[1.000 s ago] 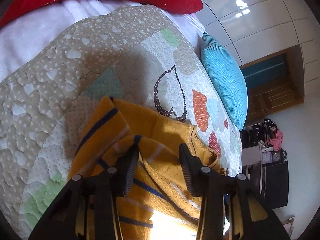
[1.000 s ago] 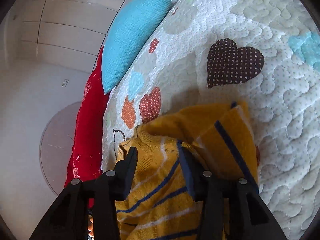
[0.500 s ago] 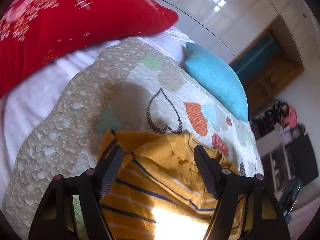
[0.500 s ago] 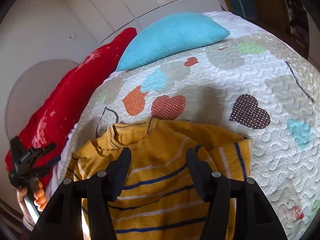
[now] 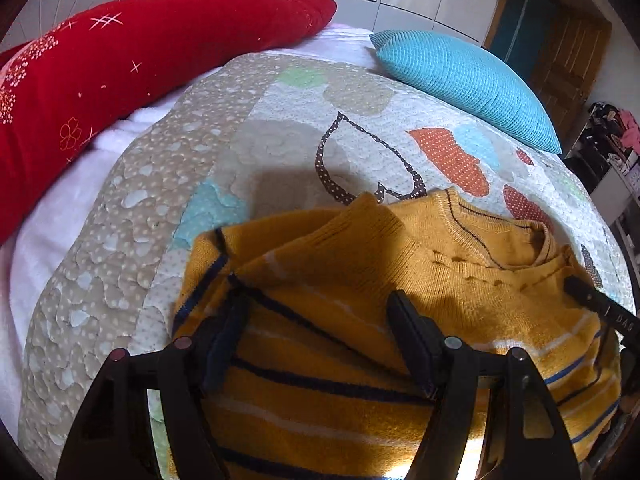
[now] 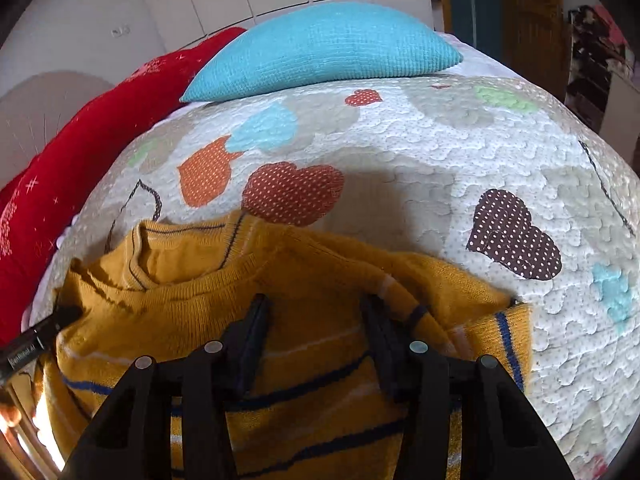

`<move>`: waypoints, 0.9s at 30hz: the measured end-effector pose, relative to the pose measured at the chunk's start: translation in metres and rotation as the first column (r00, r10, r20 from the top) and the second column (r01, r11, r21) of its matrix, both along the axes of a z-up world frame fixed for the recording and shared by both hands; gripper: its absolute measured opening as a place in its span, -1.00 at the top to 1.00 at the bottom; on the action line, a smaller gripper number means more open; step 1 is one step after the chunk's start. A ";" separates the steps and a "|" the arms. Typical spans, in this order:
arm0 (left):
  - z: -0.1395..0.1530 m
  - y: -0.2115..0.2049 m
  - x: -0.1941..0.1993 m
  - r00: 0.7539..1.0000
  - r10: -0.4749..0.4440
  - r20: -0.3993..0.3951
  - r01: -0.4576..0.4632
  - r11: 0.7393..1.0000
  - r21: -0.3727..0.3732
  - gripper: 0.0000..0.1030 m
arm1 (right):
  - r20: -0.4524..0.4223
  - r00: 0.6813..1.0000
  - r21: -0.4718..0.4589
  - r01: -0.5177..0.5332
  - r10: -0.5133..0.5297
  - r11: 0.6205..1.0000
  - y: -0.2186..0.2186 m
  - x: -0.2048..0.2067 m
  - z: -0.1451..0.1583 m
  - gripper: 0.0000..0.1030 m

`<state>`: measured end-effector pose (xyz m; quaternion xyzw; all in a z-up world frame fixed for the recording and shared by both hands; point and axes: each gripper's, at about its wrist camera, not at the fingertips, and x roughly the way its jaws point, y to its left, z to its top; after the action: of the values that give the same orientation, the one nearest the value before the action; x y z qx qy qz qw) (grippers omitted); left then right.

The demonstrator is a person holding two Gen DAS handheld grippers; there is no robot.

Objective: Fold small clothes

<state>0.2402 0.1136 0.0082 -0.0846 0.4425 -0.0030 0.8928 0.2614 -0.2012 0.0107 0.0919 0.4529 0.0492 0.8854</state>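
A small mustard-yellow knit sweater (image 5: 360, 280) with navy and white stripes lies on the quilt, neck opening toward the pillows, both sleeves folded in over the body. It also shows in the right wrist view (image 6: 300, 300). My left gripper (image 5: 318, 320) is open and empty, hovering over the sweater's left half. My right gripper (image 6: 314, 316) is open and empty over the sweater's right half, near the folded right sleeve (image 6: 496, 332). The right gripper's finger shows at the right edge of the left wrist view (image 5: 600, 308); the left gripper's finger shows in the right wrist view (image 6: 36, 344).
The quilt (image 5: 280, 128) has coloured heart patches and covers a bed. A red pillow (image 5: 120, 52) and a teal pillow (image 5: 464, 76) lie at the head; both also show in the right wrist view, red (image 6: 80, 152) and teal (image 6: 320, 52). A wooden door (image 5: 560, 52) stands behind.
Both grippers have let go of the sleeves and pulled back and up. The jaws have opened wider. The sleeves now lie folded over the sweater's body.
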 end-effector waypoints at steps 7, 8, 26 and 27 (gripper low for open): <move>0.002 0.003 -0.004 1.000 -0.016 0.014 0.016 1.000 -0.025 -0.39 | 0.017 1.000 0.157 0.000 -0.002 0.988 -0.020 -0.003 -0.001 -0.05; 0.006 0.002 -0.005 1.000 -0.018 -0.004 0.017 1.000 -0.019 -0.39 | 0.009 1.000 0.166 -0.014 0.013 0.986 -0.019 -0.002 0.000 -0.10; 0.150 0.007 -0.232 0.869 0.146 0.474 -0.232 0.964 0.129 -1.00 | 0.130 0.991 0.007 0.042 -0.042 0.999 -0.015 -0.203 0.070 -0.34; 0.156 0.005 -0.244 0.848 0.152 0.507 -0.248 0.961 0.127 -1.00 | 0.134 0.990 0.022 0.051 -0.054 0.998 -0.016 -0.213 0.071 -0.34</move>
<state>-0.0036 0.1186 0.1644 -0.0425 0.1873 0.1103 0.9752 0.0481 -0.2170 0.0818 0.1083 0.3893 0.0360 0.9140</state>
